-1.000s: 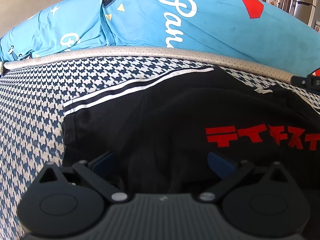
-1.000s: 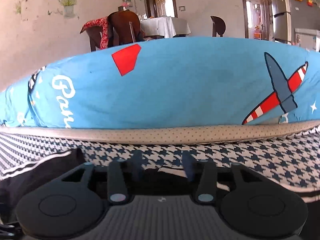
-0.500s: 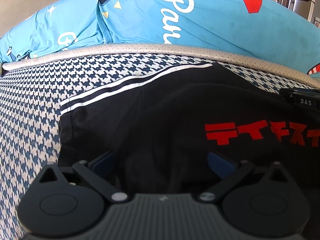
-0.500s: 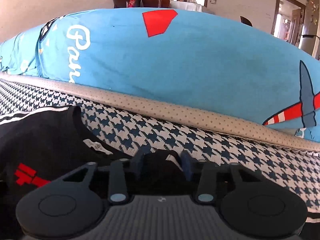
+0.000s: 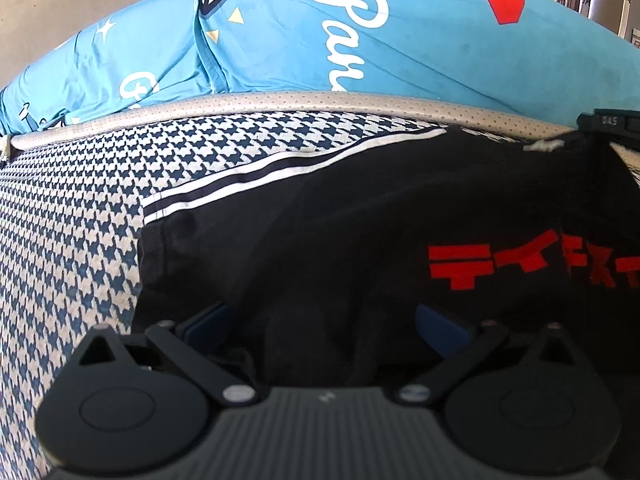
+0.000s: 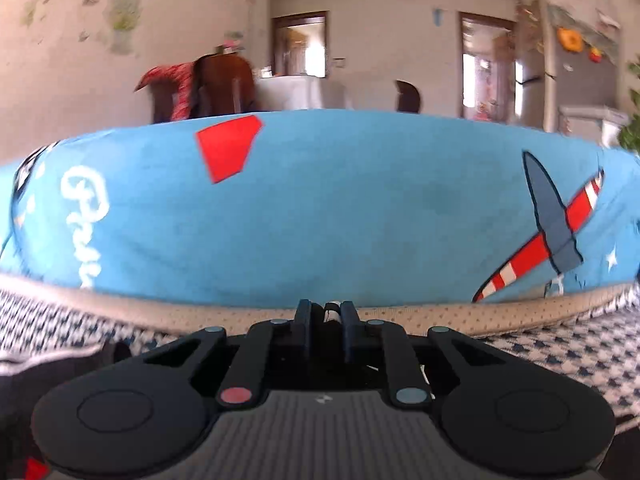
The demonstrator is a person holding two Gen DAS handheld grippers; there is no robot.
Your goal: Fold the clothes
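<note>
Houndstooth bedding (image 5: pixel 80 240) in navy and white covers the bed that carries the work, and on it a black T-shirt (image 5: pixel 320 240) lies spread, filling the left wrist view from about 9 o'clock round to 3 o'clock. Its white-striped sleeve hem (image 5: pixel 280 176) runs up toward 12 o'clock, red block lettering (image 5: pixel 532 264) sits at 3 o'clock, and a small neck label (image 5: pixel 542 145) shows at 1 o'clock. Low over the shirt's near edge, the left claw (image 5: pixel 320 320) is released: its blue pads (image 5: pixel 438 326) stand wide apart with a rumpled ridge of black cloth between them, a pose that, to my judgement, suits either closing on that ridge or having just let it go. In its own view the right claw (image 6: pixel 326 316) is clenched, the pads nearly together on a thin sliver of fabric with a white edge, likely the shirt's collar or hem, held clear of the bed; the blurred background suggests motion. A pinch at the far edge fits lifting it for a fold. Beyond the shirt, at 12 o'clock, a beige dotted piping (image 5: pixel 280 102) borders the bedding, and behind it swells a blue printed duvet (image 6: pixel 360 200) with an aeroplane motif (image 6: pixel 556 232). Farther back stand a chair (image 6: pixel 222 88) and doorways.
</note>
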